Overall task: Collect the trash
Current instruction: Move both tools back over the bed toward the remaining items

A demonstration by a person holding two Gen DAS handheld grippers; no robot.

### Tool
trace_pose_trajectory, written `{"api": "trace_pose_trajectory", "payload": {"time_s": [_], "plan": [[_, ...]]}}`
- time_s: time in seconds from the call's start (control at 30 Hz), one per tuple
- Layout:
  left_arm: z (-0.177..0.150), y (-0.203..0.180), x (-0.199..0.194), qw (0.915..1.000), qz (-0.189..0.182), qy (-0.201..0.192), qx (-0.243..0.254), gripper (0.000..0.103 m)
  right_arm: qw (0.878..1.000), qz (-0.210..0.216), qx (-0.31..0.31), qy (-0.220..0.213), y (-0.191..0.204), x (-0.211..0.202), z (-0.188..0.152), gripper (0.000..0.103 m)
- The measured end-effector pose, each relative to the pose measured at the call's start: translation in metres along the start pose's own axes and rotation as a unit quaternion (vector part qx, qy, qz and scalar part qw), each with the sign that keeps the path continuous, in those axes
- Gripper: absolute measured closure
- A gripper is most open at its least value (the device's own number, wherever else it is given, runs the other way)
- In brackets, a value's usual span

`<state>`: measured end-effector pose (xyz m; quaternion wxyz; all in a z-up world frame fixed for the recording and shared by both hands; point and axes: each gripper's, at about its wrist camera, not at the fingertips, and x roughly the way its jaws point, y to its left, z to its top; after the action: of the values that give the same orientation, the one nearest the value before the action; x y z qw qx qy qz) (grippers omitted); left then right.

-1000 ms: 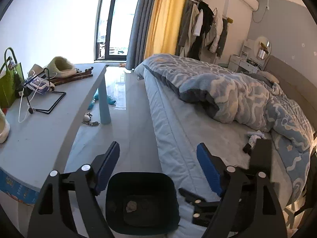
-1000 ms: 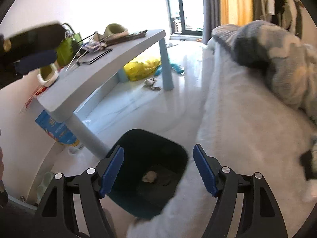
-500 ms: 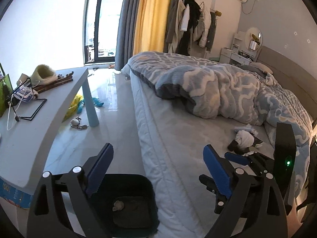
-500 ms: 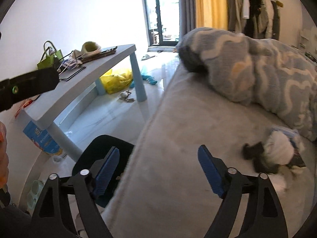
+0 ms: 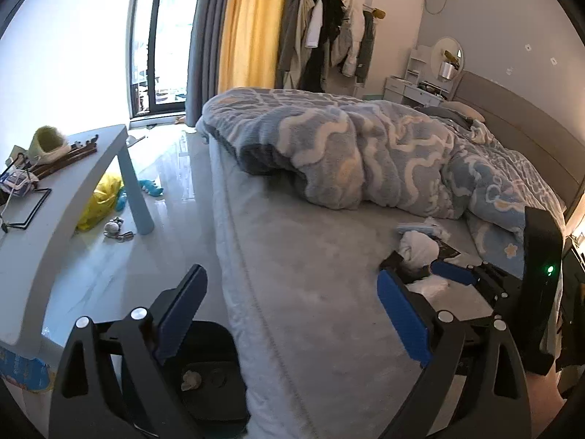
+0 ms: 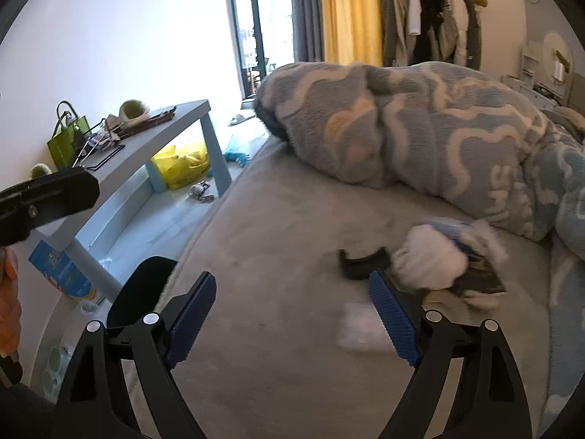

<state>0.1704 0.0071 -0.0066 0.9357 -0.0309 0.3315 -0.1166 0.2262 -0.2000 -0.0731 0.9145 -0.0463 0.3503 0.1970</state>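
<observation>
A small trash pile lies on the grey bed sheet beside the quilt: a white crumpled wad, a curved black piece and a dark wrapper. My right gripper is open and empty over the sheet, with its right finger just short of the pile. In the left wrist view it reaches in from the right, close to the wad. My left gripper is open and empty over the bed's edge. The dark trash bin stands on the floor by the bed and holds a crumpled scrap.
A blue-grey low table with a green bag, a slipper and cables stands to the left. A yellow bag and small toys lie on the floor under it. The bunched blue quilt covers the far bed.
Both views have swung right, away from the bin and onto the bed, so the trash pile has come close to the right gripper. Both grippers' jaws stand wider than before.
</observation>
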Motion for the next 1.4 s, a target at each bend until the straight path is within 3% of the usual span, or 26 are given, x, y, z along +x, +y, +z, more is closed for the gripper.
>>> {"api": "trace_pose_trajectory", "payload": {"time_s": [0.47,0.73,1.4], "plan": [[-0.013,-0.067,0.049,0.9969,-0.033,0.047,0.054,0.006,0.998,-0.04,0.051,-0.008,-0.095,-0.019,-0.011,0.016],[-0.028,-0.108,0.074,0.9925,-0.061,0.074,0.076,0.005,0.994,-0.019,0.109,-0.019,-0.139,-0.025,-0.006,0.016],[-0.04,-0.152,0.14,0.9856,-0.088,0.129,0.064,0.005,0.989,-0.029,0.145,-0.012,-0.191,-0.007,-0.009,0.013]]}}
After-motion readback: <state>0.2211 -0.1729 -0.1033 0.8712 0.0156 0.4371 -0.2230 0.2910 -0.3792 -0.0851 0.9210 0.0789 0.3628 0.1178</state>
